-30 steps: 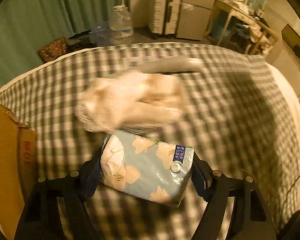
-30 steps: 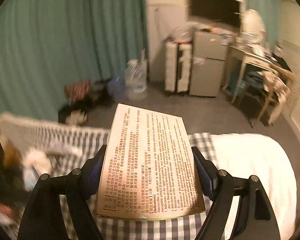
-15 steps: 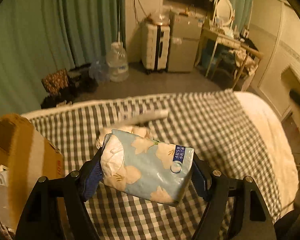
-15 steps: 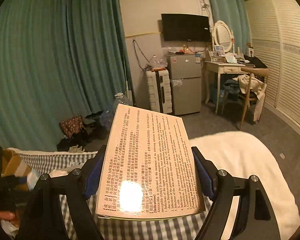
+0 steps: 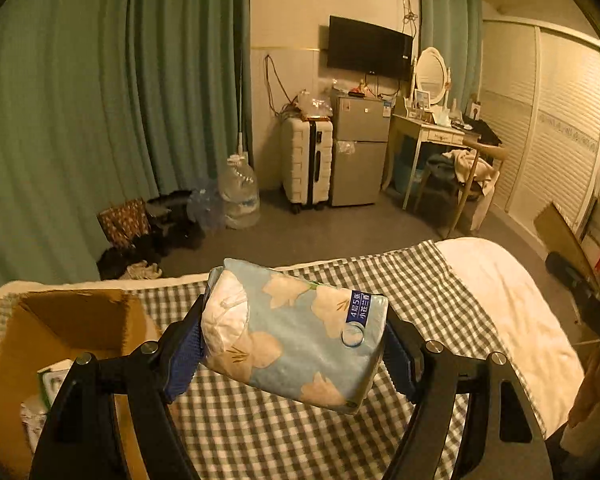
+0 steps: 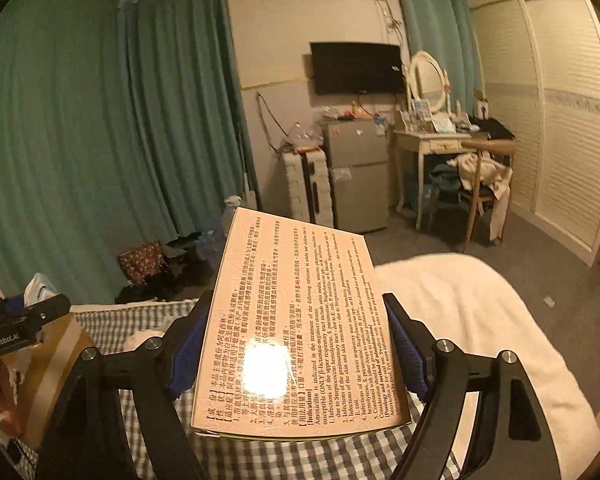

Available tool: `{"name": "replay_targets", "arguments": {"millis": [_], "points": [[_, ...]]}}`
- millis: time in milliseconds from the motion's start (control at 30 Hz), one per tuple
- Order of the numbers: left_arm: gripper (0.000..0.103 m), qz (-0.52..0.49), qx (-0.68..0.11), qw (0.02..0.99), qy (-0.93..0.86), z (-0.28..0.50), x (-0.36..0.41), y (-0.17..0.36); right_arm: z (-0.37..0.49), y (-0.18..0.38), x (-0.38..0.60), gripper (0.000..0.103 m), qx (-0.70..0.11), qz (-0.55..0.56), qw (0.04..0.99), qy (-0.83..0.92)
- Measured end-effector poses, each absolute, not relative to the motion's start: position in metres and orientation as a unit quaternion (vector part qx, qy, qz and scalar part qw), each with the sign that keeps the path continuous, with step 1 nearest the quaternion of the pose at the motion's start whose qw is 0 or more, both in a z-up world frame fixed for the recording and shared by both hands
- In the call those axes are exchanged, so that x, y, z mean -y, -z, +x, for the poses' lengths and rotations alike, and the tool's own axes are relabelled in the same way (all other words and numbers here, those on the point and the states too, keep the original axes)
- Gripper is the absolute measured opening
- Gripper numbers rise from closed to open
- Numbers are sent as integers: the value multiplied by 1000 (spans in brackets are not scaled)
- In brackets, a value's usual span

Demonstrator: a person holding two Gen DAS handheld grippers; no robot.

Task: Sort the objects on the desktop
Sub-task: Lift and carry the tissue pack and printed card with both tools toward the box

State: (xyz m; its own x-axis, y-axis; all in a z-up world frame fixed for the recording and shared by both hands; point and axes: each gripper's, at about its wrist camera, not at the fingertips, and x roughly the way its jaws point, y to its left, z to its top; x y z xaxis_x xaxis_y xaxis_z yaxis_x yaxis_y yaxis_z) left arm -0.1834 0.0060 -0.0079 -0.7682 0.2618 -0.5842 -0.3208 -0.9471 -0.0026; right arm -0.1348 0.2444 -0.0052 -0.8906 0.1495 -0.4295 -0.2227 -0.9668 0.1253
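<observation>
My left gripper is shut on a pale blue tissue pack with cream flowers, held in the air above the checked cloth. An open cardboard box stands at the lower left of the left wrist view, with a few small items inside. My right gripper is shut on a flat medicine box printed with small text, its blue pads pressing both long edges. The left gripper's body shows at the left edge of the right wrist view, over the box.
The checked cloth covers a bed with a white blanket to the right. Beyond the bed are green curtains, a water jug, a white suitcase, a small fridge, a dressing table and a chair.
Both grippers have risen with their loads and tilted upward, so more of the room shows. The cardboard box has come further into the left wrist view; the pale bundle on the cloth has dropped out of sight.
</observation>
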Motion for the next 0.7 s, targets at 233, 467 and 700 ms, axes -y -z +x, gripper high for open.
{"name": "replay_targets", "arguments": {"millis": [233,467,700], "points": [[79,-283,-53,141,-947,-162,13,-15,-123,-24,-205,79,-67,-190,79,-976],[79,-275,-73,125,-950,-150,26,-30,-121,-46,-170,79,-55,-184,48,-980],[79,-263,-60,103,-957,-134,58,-46,-122,-62,-132,79,-41,-178,15,-983]]}}
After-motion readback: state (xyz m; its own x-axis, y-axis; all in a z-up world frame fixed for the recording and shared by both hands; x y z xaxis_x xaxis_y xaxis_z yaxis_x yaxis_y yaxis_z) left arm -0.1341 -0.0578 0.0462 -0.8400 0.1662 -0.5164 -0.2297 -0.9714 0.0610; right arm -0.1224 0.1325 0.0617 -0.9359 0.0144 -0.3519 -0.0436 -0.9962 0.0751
